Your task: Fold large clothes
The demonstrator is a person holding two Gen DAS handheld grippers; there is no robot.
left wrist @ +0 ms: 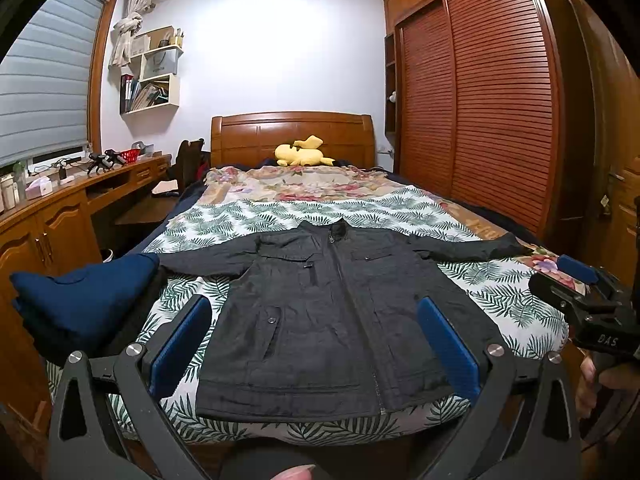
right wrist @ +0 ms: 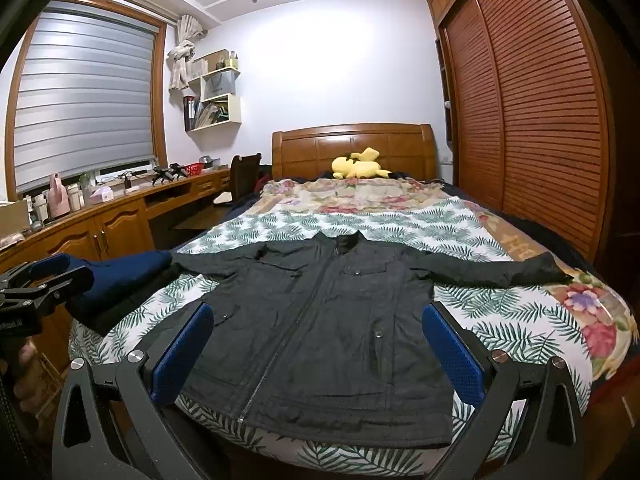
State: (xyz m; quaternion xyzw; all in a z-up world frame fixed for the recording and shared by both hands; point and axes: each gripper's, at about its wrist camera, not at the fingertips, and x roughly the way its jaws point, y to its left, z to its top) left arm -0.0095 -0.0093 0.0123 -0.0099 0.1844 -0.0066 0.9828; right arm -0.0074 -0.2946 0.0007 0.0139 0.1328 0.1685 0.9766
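Observation:
A dark grey zip jacket (left wrist: 332,320) (right wrist: 320,332) lies flat and face up on the foot of the bed, sleeves spread out to both sides, collar toward the headboard. My left gripper (left wrist: 316,340) hovers open above the jacket's lower half, its blue pads wide apart and empty. My right gripper (right wrist: 316,344) also stands open over the hem area, nothing between its fingers. Each gripper shows in the other's view: the right gripper (left wrist: 580,280) at the bed's right edge, the left gripper (right wrist: 52,276) at the left edge.
A folded navy garment (left wrist: 84,300) (right wrist: 120,280) sits on the bed's left corner, touching the jacket's left sleeve. The leaf-print bedspread (left wrist: 280,216) covers the bed; a yellow plush toy (left wrist: 302,152) lies by the headboard. A wooden desk (left wrist: 60,208) runs along the left, a slatted wardrobe (left wrist: 480,100) along the right.

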